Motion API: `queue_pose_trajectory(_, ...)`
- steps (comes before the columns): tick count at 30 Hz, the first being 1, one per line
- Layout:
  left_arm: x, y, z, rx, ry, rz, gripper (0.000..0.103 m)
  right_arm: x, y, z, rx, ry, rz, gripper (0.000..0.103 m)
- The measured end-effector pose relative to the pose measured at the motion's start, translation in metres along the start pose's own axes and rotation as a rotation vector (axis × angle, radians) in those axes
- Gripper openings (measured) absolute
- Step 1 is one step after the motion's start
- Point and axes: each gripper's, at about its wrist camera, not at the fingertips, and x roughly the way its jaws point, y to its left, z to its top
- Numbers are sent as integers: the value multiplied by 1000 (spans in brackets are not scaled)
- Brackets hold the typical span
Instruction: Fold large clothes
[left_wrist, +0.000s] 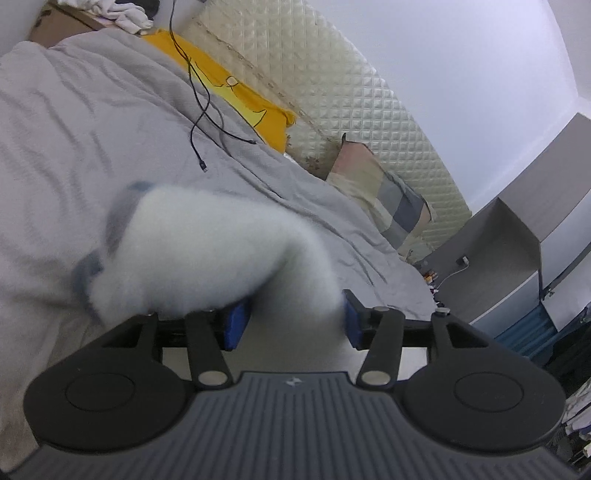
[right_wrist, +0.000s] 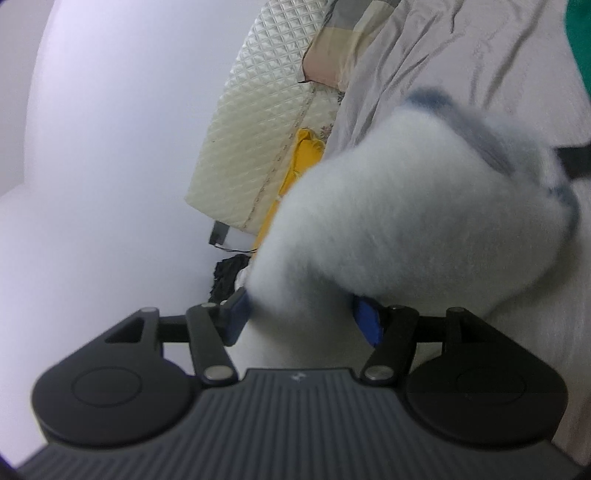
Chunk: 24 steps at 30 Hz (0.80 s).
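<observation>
Right now my left gripper stands with its blue pads apart, and a fold of the fluffy white garment runs between them; the fleece brushes the right-hand pad, but I cannot tell whether either pad really presses on it, since the cloth is blurred. The garment's bulk lies heaped just ahead of the fingers on the grey bedsheet, with a blue-grey trim showing along its far left edge. Beyond it a black cable trails over the sheet, beside a yellow cloth against the quilted cream headboard, and a patchwork pillow leans further right. My right gripper looks much the same: jaws parted, blue pads on either side of a neck of the same white fleece, which swells up and to the right over the sheet. Whether it is pinched or only lying between the pads, I cannot say.
</observation>
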Motion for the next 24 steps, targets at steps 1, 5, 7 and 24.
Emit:
queue_pose_trajectory(1,6,0,5,4,5,5,58,7,1,5,0,5,-8,65)
queue_pose_trajectory(5,32,-1,24,26,15,19,58,33,6,24,-32,22,-49,65)
queue_pose_trajectory(7,46,-4,33,54,13,27,58,49,7,33,-58,28,-76,65)
queue_pose_trajectory(24,176,34,59,256,95,239,59,145,-22,56,-354,132,-214,60)
